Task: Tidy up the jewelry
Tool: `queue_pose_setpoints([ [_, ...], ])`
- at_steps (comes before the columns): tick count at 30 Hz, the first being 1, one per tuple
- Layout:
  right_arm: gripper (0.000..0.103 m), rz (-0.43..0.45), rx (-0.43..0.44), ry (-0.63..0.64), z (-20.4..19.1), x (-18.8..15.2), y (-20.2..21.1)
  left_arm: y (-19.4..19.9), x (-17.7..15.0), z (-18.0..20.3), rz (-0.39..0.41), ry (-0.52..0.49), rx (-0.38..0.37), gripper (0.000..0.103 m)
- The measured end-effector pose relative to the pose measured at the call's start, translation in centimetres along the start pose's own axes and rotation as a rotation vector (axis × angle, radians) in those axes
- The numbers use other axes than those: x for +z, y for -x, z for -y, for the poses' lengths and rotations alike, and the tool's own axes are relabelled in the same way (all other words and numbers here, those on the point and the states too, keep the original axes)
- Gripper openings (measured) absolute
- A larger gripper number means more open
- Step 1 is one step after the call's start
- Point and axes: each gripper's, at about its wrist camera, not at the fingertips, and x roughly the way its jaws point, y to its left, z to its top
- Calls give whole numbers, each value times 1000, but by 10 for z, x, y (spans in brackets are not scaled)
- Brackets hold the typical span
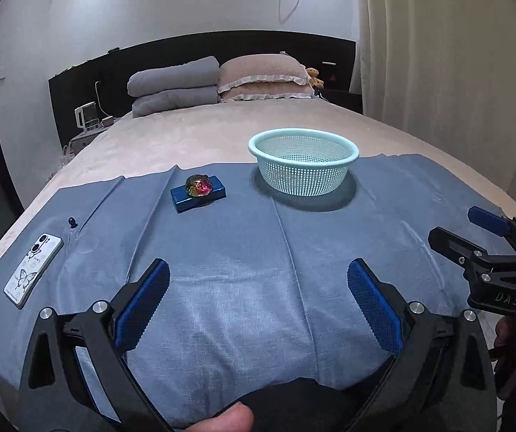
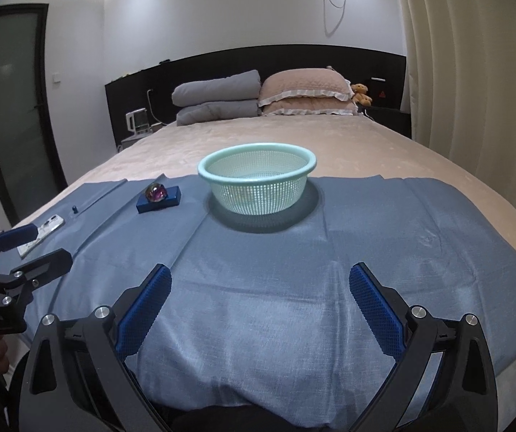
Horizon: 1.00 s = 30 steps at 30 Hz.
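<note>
A multicoloured glassy jewel (image 1: 198,185) sits on a small dark blue box (image 1: 199,193) on the blue cloth (image 1: 258,252); both also show in the right wrist view, the jewel (image 2: 156,193) on the box (image 2: 159,199). A pale green mesh basket (image 1: 304,160) stands to the right of the box, also in the right wrist view (image 2: 258,183). My left gripper (image 1: 258,288) is open and empty, near the cloth's front edge. My right gripper (image 2: 259,291) is open and empty, in front of the basket. A tiny dark piece (image 1: 72,221) lies at the left.
A phone with a butterfly case (image 1: 34,270) lies at the cloth's left edge. The cloth covers a beige bed (image 1: 204,133) with pillows (image 1: 265,79) and folded grey blankets (image 1: 175,86) at the headboard. A curtain (image 2: 474,72) hangs at the right, a door (image 2: 16,108) at the left.
</note>
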Motion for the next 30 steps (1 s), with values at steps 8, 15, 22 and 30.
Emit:
queue_pose_setpoints([
  [8,95,4,19,-48,10,-3,-1,-5,-4,1,-20,6,9,97],
  [15,95,-9,38,-32,7,-3,-6,-7,-7,1,-40,-1,-31,97],
  [22,95,-11,26,-1,0,-2,-7,0,-9,9,-5,-38,-35,97],
  [30,95,-10,20,12,-3,-3,-6,-3,-10,4,-24,-8,-4,97],
])
